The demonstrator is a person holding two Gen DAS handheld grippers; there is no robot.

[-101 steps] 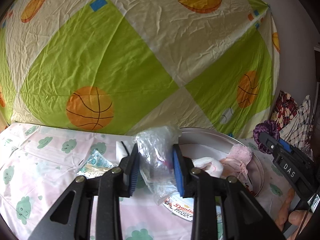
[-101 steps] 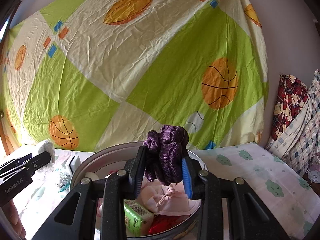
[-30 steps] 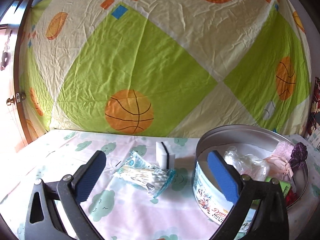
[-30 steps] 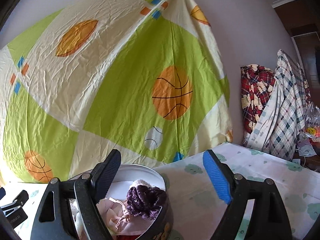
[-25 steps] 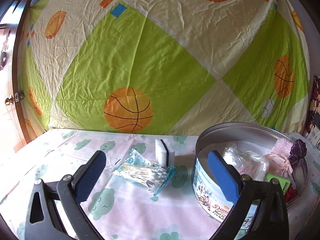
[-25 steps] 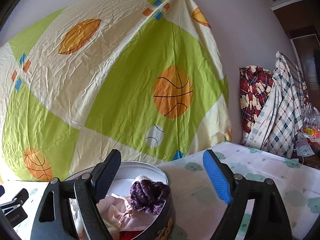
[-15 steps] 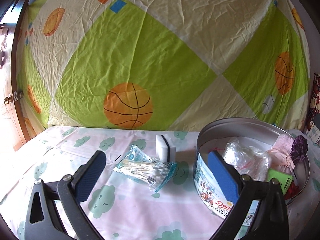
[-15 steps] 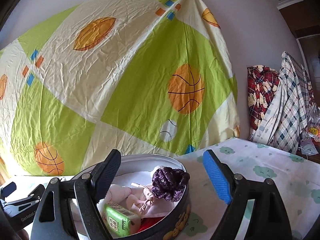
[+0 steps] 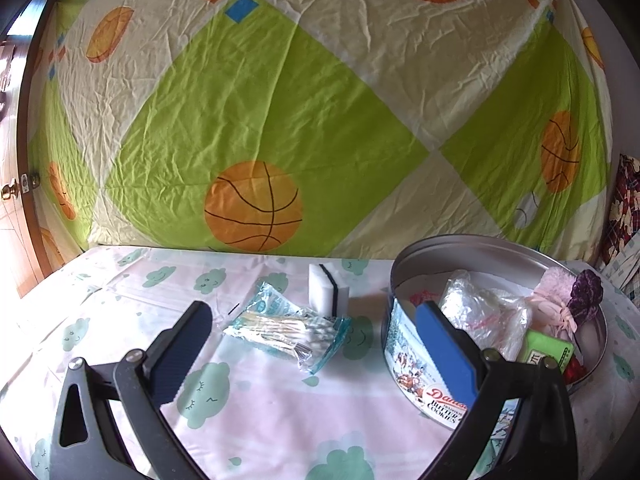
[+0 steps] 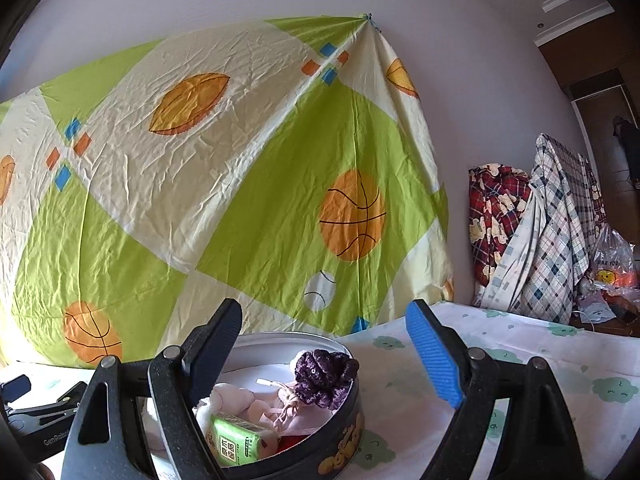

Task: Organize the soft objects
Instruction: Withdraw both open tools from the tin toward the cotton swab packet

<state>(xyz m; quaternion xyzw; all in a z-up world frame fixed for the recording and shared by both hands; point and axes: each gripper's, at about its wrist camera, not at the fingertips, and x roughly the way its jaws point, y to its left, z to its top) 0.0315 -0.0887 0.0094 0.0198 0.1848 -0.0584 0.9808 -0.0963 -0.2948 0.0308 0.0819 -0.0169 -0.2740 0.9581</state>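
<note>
In the left wrist view, the left gripper [image 9: 316, 340] fills the bottom of the frame with its jaws spread wide and nothing between them. Just above the gap, near the centre, a clear packet of cotton swabs [image 9: 286, 330] lies flat on the cloud-print tablecloth [image 9: 132, 292]. A white sponge [image 9: 326, 290] with a dark edge stands upright just behind it. At the lower right sits a round cookie tin [image 9: 424, 368], open at the top. Inside it are a crumpled plastic bag [image 9: 480, 312], a pink pouch [image 9: 554, 300], a purple scrunchie [image 9: 586, 290] at the far right rim, and a green pack [image 9: 546, 350].

In the right wrist view, the right gripper [image 10: 324, 356] also stands wide and empty, low in the frame. The tin [image 10: 340, 440] lies at the bottom centre, with the scrunchie [image 10: 324, 376] on top of the pouch [image 10: 288, 404] and the green pack [image 10: 236, 440] in front. The left gripper's body [image 10: 36, 420] shows at the lower left edge. A sheet with basketball prints [image 10: 224, 200] hangs behind.
</note>
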